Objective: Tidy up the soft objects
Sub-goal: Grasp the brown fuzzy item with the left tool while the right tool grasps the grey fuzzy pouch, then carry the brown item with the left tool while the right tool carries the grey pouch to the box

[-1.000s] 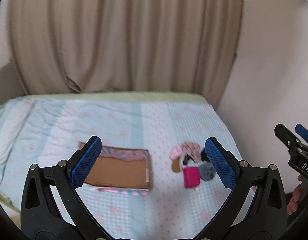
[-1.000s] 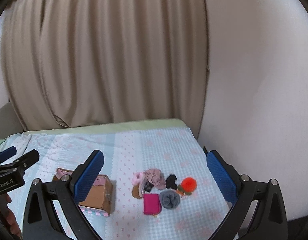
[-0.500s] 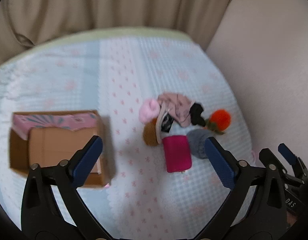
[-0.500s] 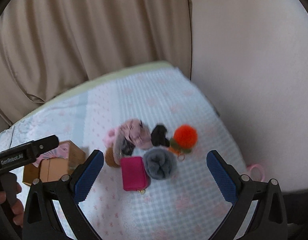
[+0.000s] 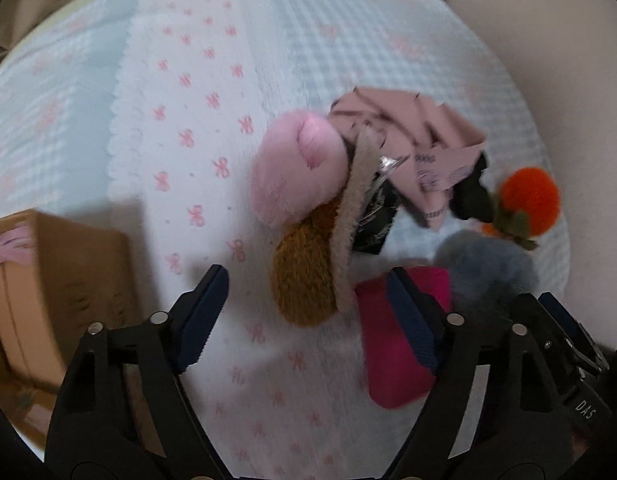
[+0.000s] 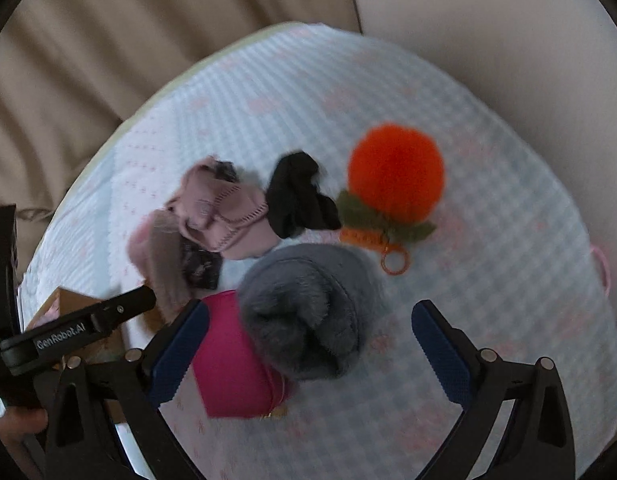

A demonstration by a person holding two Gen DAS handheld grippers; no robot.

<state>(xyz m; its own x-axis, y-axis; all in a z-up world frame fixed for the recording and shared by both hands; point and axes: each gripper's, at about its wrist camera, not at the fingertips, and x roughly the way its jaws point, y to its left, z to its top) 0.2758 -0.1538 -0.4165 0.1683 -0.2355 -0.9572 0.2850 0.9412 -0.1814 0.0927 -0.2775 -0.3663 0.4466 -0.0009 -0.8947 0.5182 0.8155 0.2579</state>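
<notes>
We see a heap of soft things on the bed (image 5: 212, 92), and both tongs hang above it with nothing in them.

The left tongs (image 5: 304, 312) are wide open and hold nothing. Just ahead of their tips lies the brown plush piece (image 5: 304, 272), between the two fingers and a little toward the right finger. Its long axis runs away from the tongs, almost along the fingers, so the jaws would close across its short side. Beyond it is the pink plush (image 5: 296, 172). The magenta pouch (image 5: 392, 360) lies partly under the right finger. The cardboard box (image 5: 64, 280) stands to the left of these tongs, apart from the heap.

The right tongs (image 6: 308, 344) are also wide open and empty. The grey furry roll (image 6: 308, 312) lies between their fingers, nearer the left finger, and it rests partly on the magenta pouch (image 6: 228, 376). The orange pompom (image 6: 396, 172) and the black cloth (image 6: 296, 196) are further ahead.

We judge that each hand is near its own thing: the left to the brown piece, the right to the grey roll. Nothing seems sorted yet.
</notes>
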